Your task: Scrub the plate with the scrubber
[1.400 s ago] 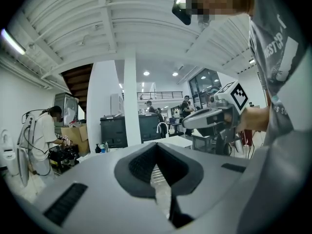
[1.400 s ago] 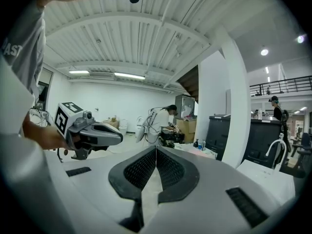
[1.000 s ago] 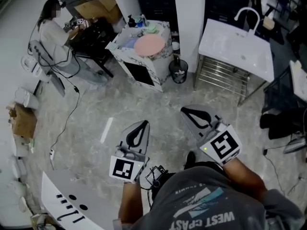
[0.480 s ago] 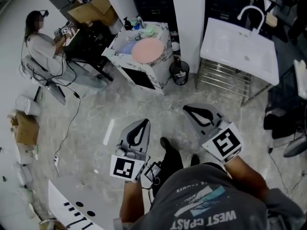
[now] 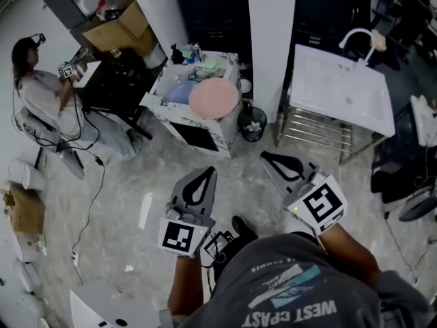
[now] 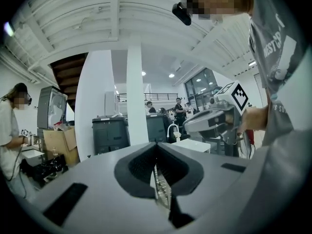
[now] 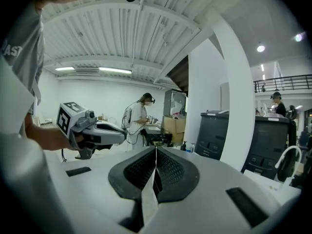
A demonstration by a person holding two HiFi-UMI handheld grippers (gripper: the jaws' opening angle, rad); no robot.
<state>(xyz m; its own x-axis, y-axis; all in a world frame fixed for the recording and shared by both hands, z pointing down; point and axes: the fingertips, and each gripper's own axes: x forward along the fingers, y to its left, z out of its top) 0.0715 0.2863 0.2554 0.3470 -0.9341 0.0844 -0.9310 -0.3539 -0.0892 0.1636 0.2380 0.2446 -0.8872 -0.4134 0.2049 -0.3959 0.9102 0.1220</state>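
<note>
The pink plate (image 5: 214, 98) lay flat on top of a small marble-patterned counter (image 5: 217, 130), at the counter's edge nearest the person holding the grippers. Just behind it on the same counter sat a pale blue dish (image 5: 179, 92) and a green item (image 5: 210, 65) among some bottles; it could not be told whether that was the scrubber. Both grippers hung over the bare floor, well short of the counter. The left gripper (image 5: 205, 174) pointed roughly towards the counter, its jaws pressed fully together with nothing between them. The right gripper (image 5: 265, 158) hung beside it, its jaws likewise closed tight and empty. A black bin (image 5: 252, 123) stood against the counter's right side, and a white sink (image 5: 341, 87) on a metal stand lay further right. A seated person (image 5: 41, 98) worked at a dark desk left of the counter.
</note>
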